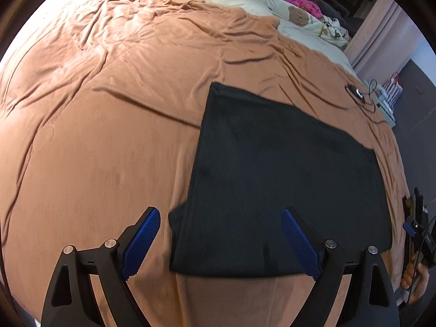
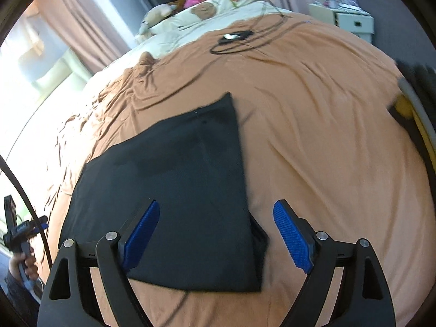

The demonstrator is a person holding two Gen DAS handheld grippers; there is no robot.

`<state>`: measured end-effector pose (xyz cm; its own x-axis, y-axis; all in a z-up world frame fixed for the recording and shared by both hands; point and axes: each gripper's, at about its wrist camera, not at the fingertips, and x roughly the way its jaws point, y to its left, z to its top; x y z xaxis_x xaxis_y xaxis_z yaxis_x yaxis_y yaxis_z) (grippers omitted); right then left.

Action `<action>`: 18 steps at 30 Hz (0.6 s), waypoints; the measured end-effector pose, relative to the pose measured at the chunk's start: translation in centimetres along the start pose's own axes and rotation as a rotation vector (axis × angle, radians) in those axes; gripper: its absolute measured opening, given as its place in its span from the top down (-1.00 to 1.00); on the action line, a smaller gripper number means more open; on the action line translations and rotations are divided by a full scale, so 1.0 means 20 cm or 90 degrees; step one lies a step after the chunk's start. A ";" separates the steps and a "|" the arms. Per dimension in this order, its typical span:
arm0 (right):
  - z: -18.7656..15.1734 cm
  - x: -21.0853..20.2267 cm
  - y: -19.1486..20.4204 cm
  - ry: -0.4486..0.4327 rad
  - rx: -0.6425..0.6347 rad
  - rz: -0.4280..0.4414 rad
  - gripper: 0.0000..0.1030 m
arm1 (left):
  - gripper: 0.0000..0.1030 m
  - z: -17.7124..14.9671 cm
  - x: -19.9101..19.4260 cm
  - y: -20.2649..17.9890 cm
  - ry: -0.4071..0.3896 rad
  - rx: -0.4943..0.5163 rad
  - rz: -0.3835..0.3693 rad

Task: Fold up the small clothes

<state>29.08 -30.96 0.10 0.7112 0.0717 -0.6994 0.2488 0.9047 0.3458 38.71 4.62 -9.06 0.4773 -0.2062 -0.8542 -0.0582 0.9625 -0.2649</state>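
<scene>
Dark garment [image 1: 283, 179] lies flat on the tan bedspread [image 1: 95, 141], already doubled over into a rough rectangle, with a small tab of fabric poking out at its near corner (left side in the left wrist view, right side in the right wrist view). Left gripper [image 1: 220, 241] hangs above the near edge with jaws spread wide and nothing between the blue pads [image 1: 143, 238]; no pad touches cloth. Right gripper [image 2: 216, 237] is likewise wide open and empty, over the near right part of the garment [image 2: 177, 190], one pad over fabric and the other over bare bedspread. Judgement: a fold looks just laid down, the next one not started. To do it well: each gripper should take one near corner, pinching all layers together so the stack does not shear. The stray tab should be tucked in or caught in the left-hand pinch, else it stays sticking out. Pads should come in low and nearly flat to the bed, catching garment only and not the bedspread underneath, which is soft and creased and will bunch up easily. Both corners then lift evenly and carry to the far edge, matching edges before release. A black cable and small device [image 2: 234, 36] lie on the bed farther away, well apart from the garment, so no snag risk. The other handheld gripper shows at the edge of each view, held in a hand [image 2: 23, 265].
</scene>
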 end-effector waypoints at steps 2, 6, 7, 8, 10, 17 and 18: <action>-0.05 -0.04 -0.01 -0.003 0.013 -0.008 -0.65 | -0.76 -0.05 -0.01 0.00 0.002 -0.005 -0.004; -0.15 -0.10 -0.05 -0.003 0.045 -0.001 -0.65 | -0.52 -0.13 -0.01 0.04 0.014 -0.029 -0.010; -0.18 -0.12 -0.06 -0.008 0.055 0.005 -0.65 | -0.43 -0.14 -0.01 0.05 0.016 -0.034 -0.011; -0.19 -0.13 -0.07 -0.011 0.060 0.006 -0.65 | -0.39 -0.16 -0.01 0.07 0.017 -0.042 -0.013; -0.23 -0.17 -0.10 -0.017 0.081 0.011 -0.60 | -0.22 -0.19 -0.01 0.09 0.023 -0.059 -0.014; -0.35 -0.23 -0.20 -0.012 0.145 0.052 -0.17 | 0.12 -0.24 0.02 0.18 0.036 -0.112 -0.032; -0.36 -0.23 -0.20 -0.010 0.154 0.059 -0.11 | 0.12 -0.25 0.03 0.19 0.038 -0.119 -0.035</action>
<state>20.12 -31.97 -2.56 0.7477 0.1413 -0.6489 0.3307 0.7682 0.5482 34.37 7.36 -12.83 0.4319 -0.2728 -0.8597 -0.1979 0.9013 -0.3854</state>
